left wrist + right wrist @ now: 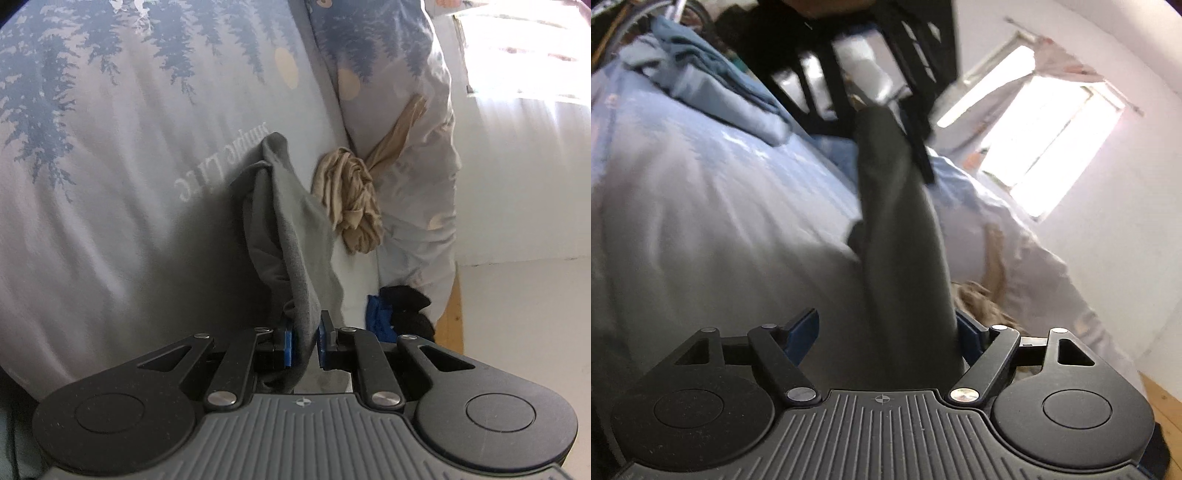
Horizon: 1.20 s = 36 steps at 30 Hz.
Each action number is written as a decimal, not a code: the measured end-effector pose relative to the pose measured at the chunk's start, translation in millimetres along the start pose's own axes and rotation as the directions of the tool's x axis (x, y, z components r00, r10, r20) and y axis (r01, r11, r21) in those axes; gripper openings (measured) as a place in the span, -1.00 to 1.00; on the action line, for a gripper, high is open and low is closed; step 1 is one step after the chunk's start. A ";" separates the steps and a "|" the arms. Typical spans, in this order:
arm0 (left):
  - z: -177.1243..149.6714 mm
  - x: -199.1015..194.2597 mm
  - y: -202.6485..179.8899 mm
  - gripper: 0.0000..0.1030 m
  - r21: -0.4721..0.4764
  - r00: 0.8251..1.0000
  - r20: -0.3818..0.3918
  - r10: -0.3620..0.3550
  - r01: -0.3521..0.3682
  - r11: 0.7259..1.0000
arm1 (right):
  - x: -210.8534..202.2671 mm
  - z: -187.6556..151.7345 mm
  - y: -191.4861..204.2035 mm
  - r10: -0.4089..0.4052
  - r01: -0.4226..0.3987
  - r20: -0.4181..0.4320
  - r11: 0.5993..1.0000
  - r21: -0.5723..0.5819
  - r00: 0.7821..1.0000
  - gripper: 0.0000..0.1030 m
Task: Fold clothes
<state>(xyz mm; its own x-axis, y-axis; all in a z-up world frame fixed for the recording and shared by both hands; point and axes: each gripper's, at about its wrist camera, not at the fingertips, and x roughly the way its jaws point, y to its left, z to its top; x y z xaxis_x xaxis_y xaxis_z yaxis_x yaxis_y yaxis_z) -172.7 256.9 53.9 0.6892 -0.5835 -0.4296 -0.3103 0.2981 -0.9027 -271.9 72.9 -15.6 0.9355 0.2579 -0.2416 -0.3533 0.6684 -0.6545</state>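
Observation:
A grey garment (291, 229) hangs in a long strip over the tree-print bed cover (110, 184). My left gripper (304, 332) is shut on its near end, with the blue pads (288, 341) pinching the cloth. In the right wrist view the same grey garment (901, 229) runs from the blurred black left gripper (877, 107) down between the jaws of my right gripper (886, 328). Those jaws stand wide apart. The cloth lies along the right pad (966, 328) and well clear of the left one, so nothing is clamped.
A crumpled beige garment (351, 199) lies against a matching pillow (406, 110). A small blue and black item (395, 314) sits at the bed's edge. Folded blue clothes (701, 85) are stacked at the far left. A bright window (1052, 136) and wooden floor (1160, 398) are to the right.

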 end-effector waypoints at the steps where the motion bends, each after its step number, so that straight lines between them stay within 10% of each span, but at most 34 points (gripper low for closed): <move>1: -0.1 -0.5 -0.5 -0.71 -0.005 1.000 0.002 -0.004 0.004 1.000 | 0.6 -4.9 -4.5 -0.019 0.019 -0.011 1.000 -0.002 1.000 0.54; 8: 6.6 -0.5 6.3 -0.69 -0.028 0.999 0.010 0.036 -0.035 0.999 | -12.9 -57.0 -43.5 -0.101 0.098 -0.147 0.995 -0.028 0.984 0.55; 14: 13.8 4.1 42.0 -0.22 -0.015 0.979 -0.005 0.202 -0.202 0.979 | -38.7 -70.0 -57.3 -0.029 0.036 -0.178 0.999 0.033 0.984 0.55; 29: 5.9 -8.1 46.8 0.18 0.170 0.968 0.066 0.242 -0.250 0.953 | -55.1 -12.0 -50.9 0.159 -0.152 -0.063 0.983 0.106 0.985 0.61; 36: 14.5 -37.7 57.6 0.18 0.104 0.964 0.176 0.201 -0.221 0.970 | -48.8 40.1 -14.6 0.349 -0.352 0.056 0.933 0.075 0.935 0.28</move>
<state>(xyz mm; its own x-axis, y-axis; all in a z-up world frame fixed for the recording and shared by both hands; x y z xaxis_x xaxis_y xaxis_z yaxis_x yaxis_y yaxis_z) -207.1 307.0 18.4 0.7168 -0.3695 -0.5913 -0.3856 0.4965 -0.7777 -312.7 78.5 34.5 0.7515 0.5136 -0.4141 -0.6598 0.5847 -0.4720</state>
